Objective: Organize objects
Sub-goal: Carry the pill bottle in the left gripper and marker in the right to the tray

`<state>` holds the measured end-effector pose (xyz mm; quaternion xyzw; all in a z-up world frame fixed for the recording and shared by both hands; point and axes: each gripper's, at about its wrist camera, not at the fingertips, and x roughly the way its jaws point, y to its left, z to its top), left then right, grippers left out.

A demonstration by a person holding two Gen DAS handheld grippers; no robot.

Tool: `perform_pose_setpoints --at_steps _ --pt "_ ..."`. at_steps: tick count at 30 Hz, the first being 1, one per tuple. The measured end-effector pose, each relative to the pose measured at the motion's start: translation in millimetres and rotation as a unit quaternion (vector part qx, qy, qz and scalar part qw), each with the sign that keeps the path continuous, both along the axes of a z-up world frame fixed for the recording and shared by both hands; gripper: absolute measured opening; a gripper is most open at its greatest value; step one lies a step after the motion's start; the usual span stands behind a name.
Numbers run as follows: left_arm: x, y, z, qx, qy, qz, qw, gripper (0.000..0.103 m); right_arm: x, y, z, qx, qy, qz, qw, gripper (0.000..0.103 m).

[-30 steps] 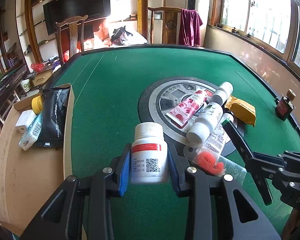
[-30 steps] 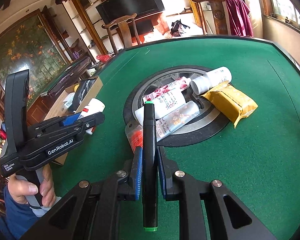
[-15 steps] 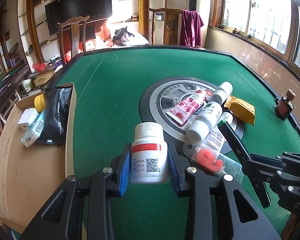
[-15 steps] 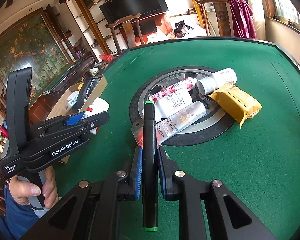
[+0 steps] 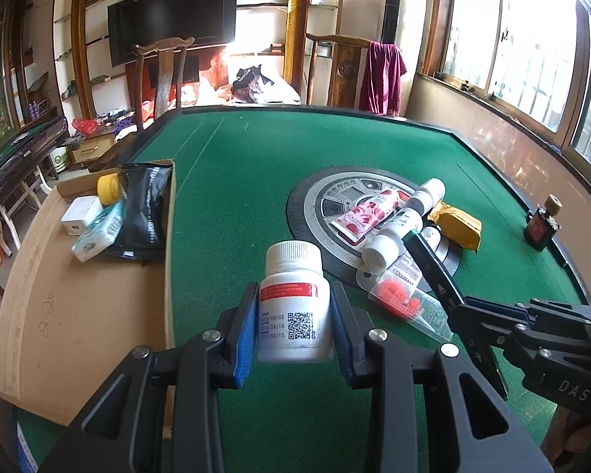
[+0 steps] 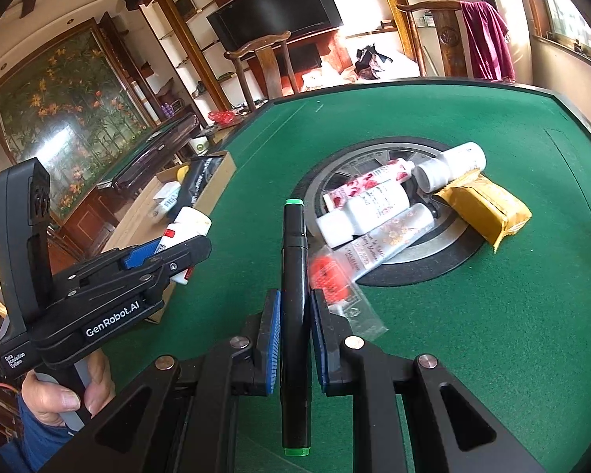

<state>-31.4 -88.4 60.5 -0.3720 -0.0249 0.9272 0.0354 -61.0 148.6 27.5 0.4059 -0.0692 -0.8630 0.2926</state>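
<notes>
White red-labelled pill bottle (image 5: 294, 307) clamped in left hand-held gripper (image 5: 293, 325); green-capped black marker (image 6: 294, 299) in right (image 6: 295, 339).

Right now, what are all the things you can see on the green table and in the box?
Pill bottle: one, white with red label, between left fingers.
Marker: one, black with green ends, between right fingers.
Hand cream tube: one, pink floral, on round centre panel.
White bottles: two, lying beside the tube.
Clear floral tube: one, beside the bottles.
Clear packet: one, red contents, panel's near edge.
Yellow packet: one, right of panel.
Small dark bottle: one, upright, table's right edge.
Cardboard box: one, left; holds black pouch, yellow, white items.
Left gripper: shut.
Right gripper: shut.
Hand: one, holding the left gripper.
</notes>
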Motion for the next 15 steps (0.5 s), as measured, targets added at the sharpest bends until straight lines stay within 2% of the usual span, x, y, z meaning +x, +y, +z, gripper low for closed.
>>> perform_pose_setpoints --at_steps 6,15 --pt "14 -22 12 0.007 0.013 0.013 0.9998 0.033 5 -21 6 -0.007 0.002 0.013 1.0 0.016" --pt "27 -68 27 0.022 0.028 0.045 0.9983 0.033 8 -74 22 -0.003 0.01 0.053 0.999 0.016"
